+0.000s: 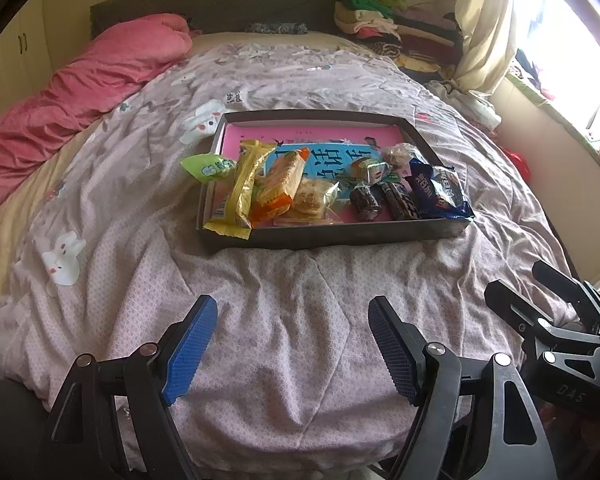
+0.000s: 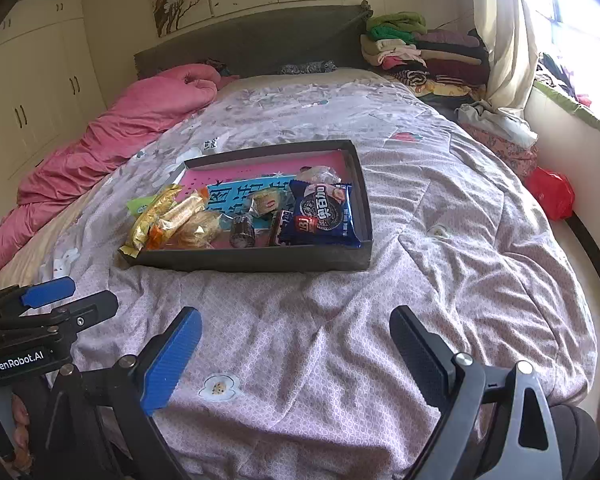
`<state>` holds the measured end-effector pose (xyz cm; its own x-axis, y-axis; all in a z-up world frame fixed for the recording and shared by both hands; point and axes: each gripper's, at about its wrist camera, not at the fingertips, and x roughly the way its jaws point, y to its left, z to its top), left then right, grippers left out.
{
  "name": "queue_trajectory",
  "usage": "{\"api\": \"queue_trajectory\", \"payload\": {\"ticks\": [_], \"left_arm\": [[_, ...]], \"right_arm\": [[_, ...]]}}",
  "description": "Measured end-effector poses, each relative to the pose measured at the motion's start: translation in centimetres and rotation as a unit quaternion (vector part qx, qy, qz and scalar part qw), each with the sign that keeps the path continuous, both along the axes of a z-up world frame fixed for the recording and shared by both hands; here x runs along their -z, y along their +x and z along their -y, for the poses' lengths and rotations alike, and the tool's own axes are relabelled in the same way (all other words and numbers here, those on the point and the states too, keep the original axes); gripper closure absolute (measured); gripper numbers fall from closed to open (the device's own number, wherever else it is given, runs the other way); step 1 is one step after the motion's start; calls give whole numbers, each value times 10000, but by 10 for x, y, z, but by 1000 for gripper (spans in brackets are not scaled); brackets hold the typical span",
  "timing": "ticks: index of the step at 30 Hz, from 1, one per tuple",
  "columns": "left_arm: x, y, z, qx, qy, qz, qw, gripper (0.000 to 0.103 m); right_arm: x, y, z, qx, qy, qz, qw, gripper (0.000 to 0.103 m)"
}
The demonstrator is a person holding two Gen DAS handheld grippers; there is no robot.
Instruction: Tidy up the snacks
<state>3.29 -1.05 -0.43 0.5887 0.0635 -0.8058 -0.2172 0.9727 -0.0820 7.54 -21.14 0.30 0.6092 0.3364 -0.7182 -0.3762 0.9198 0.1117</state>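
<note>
I'm hovering both grippers low in frame over the quilt (image 1: 284, 288), left gripper (image 1: 292, 344) and right gripper (image 2: 296, 354) both released, holding nothing. Snacks are sitting in the dark tray (image 1: 332, 236), mid-frame, with the green packet (image 1: 206, 168) hanging over its left rim.

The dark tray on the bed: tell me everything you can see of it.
The tray is a shallow, dark rectangular box, seemingly cardboard, lying flat on the lilac quilt. Its floor is pink with a blue printed panel. Wrapped snacks crowd its near half; a yellow packet overhangs the left corner and a blue biscuit pack leans at the right. Neither gripper touches it.
</note>
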Motion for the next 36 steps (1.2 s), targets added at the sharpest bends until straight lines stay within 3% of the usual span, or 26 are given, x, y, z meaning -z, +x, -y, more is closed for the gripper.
{"api": "queue_trajectory", "payload": {"ticks": [36], "left_arm": [[-1, -2, -6, -154, 93, -18, 9998, 24]], "right_arm": [[0, 0, 1, 9, -4, 0, 10000, 8]]}}
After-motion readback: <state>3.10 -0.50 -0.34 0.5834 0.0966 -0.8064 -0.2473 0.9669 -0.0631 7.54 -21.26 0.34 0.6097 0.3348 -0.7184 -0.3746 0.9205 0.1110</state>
